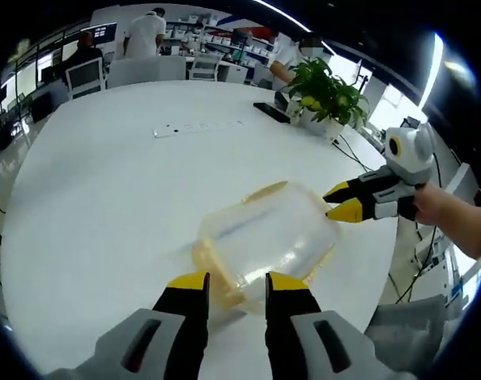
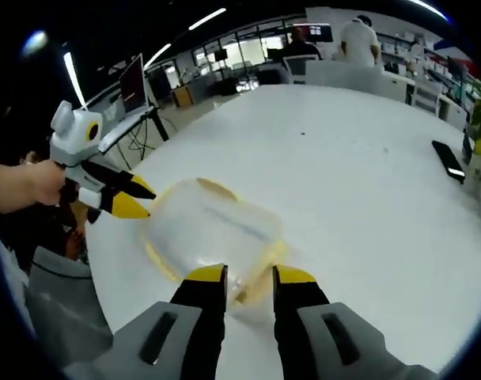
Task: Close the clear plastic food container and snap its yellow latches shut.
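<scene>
Grey grippers [image 1: 236,283], yellow-tipped black jaws, seemingly.

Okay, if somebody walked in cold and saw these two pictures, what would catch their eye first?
Probably the clear plastic food container with yellow edging, lying on the big white table. Next, the two yellow-tipped hand-held grippers closing in from opposite ends: the left hand-held gripper and the right hand-held gripper, both open. A leafy potted plant stands at the table's far edge.

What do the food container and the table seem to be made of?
Food container: looks like clear, slightly cloudy plastic, since the table shows through its walls; its yellow latches look like opaque plastic. Table: smooth white top with a soft sheen, perhaps laminate or painted board; the pictures leave that open.
</scene>
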`<act>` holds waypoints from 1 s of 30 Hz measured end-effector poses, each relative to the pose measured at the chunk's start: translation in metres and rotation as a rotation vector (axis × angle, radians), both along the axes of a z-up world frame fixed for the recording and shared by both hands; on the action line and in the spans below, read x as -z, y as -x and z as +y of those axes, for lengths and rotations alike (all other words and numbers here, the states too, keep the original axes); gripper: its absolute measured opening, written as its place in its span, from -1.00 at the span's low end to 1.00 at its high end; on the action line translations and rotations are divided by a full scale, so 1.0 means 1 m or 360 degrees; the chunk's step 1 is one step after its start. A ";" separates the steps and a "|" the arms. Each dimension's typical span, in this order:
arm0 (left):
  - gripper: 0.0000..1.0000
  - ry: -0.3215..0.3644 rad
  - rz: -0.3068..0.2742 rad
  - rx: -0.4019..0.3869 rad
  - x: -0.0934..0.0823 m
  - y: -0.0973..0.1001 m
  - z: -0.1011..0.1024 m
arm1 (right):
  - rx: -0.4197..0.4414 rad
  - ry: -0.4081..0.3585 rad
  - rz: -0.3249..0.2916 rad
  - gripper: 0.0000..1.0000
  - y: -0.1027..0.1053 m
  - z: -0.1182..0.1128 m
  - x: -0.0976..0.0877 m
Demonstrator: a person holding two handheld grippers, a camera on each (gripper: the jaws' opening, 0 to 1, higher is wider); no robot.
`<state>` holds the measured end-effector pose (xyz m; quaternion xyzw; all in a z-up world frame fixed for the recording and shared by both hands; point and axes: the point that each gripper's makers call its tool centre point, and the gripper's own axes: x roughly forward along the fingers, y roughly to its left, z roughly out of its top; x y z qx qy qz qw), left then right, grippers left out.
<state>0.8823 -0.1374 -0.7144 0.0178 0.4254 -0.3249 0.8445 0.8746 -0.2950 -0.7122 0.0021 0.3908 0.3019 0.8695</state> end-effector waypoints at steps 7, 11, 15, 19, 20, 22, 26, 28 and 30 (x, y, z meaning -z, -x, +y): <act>-0.60 0.0043 0.0038 -0.0040 0.004 -0.002 -0.001 | 0.0053 -0.0079 0.0044 -0.59 0.000 0.000 0.001; -0.61 0.0068 0.0055 -0.0058 0.004 -0.002 -0.002 | 0.0066 -0.0109 0.0063 -0.59 0.001 0.000 0.001; -0.60 0.0088 0.0076 -0.0091 0.004 -0.005 -0.002 | 0.0088 -0.0139 0.0082 -0.59 0.001 0.000 0.001; -0.60 0.0118 0.0098 -0.0133 0.004 -0.004 -0.002 | 0.0126 -0.0188 0.0113 -0.58 0.001 0.000 0.002; -0.60 0.0126 0.0106 -0.0146 0.004 -0.004 -0.001 | 0.0132 -0.0196 0.0120 -0.58 0.000 0.000 0.002; -0.59 0.0148 0.0123 -0.0172 0.006 -0.006 -0.001 | 0.0144 -0.0215 0.0132 -0.58 0.000 0.000 0.003; -0.59 0.0190 0.0152 -0.0222 0.007 -0.007 0.000 | 0.0177 -0.0270 0.0168 -0.57 -0.001 0.000 0.004; -0.59 0.0212 0.0171 -0.0249 0.008 -0.007 0.000 | 0.0193 -0.0296 0.0184 -0.56 -0.001 0.000 0.005; -0.60 0.0234 0.0195 -0.0274 0.009 -0.006 0.000 | 0.0198 -0.0307 0.0193 -0.56 -0.001 0.000 0.005</act>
